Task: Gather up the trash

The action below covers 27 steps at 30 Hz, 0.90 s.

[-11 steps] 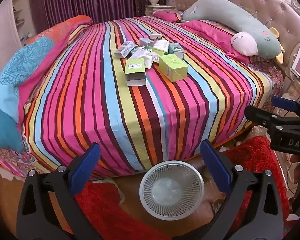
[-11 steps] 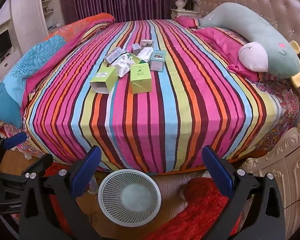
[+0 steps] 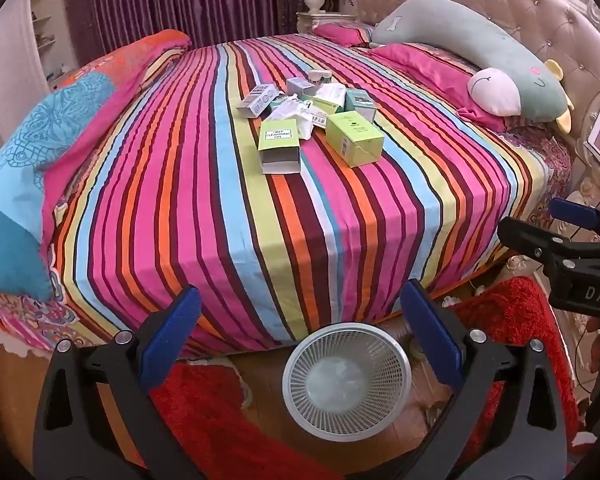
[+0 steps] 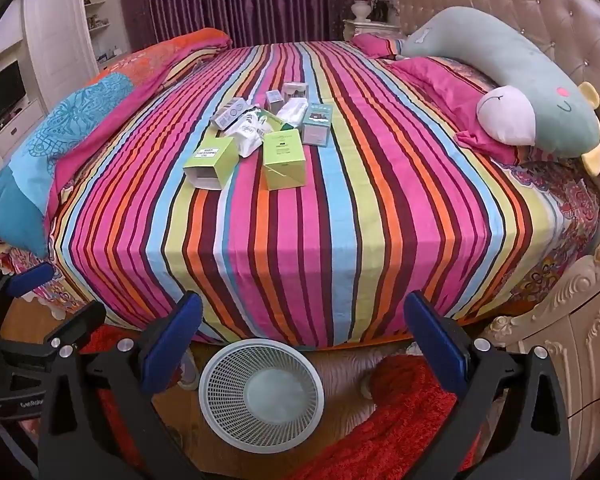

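Observation:
A heap of empty cartons and wrappers lies mid-bed on the striped sheet (image 3: 188,184): two lime-green boxes (image 3: 280,145) (image 3: 354,139), a teal box (image 4: 317,124), grey boxes (image 3: 259,99) and crumpled white wrappers (image 4: 247,136). A white mesh waste basket (image 3: 347,376) (image 4: 261,390) stands on the floor at the bed's foot. My left gripper (image 3: 300,336) is open above the basket, nothing between its blue pads. My right gripper (image 4: 302,340) is open too, also empty, over the same basket. Each gripper shows at the edge of the other's view.
A long grey-green plush pillow (image 3: 472,60) lies along the tufted headboard (image 4: 540,24) on the right. A blue and orange quilt (image 3: 40,152) is bunched on the left. Red shaggy rugs (image 4: 404,420) lie beside the basket. A white carved nightstand (image 4: 572,340) stands at the right.

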Motion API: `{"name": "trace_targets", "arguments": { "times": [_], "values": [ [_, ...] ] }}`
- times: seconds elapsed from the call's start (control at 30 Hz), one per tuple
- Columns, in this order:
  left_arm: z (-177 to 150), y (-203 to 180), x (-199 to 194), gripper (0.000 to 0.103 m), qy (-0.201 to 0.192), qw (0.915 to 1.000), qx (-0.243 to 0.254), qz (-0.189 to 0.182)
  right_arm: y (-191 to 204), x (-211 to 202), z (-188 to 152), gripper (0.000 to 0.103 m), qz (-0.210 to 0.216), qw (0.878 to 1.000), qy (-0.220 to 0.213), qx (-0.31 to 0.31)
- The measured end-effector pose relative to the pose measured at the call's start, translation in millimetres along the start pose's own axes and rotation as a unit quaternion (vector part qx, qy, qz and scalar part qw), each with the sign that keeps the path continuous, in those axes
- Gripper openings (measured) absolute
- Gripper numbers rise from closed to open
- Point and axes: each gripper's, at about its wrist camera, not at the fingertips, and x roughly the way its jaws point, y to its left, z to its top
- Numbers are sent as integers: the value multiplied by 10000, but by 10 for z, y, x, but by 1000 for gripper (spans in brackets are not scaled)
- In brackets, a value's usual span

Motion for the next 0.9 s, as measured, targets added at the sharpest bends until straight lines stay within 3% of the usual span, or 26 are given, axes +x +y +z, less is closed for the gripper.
{"name": "trace_targets", "arguments": {
  "times": [0.9],
  "values": [
    [-46, -4, 62, 97, 90, 10000, 19, -20, -16, 2, 11, 96, -67, 10000, 23, 35]
  ]
}}
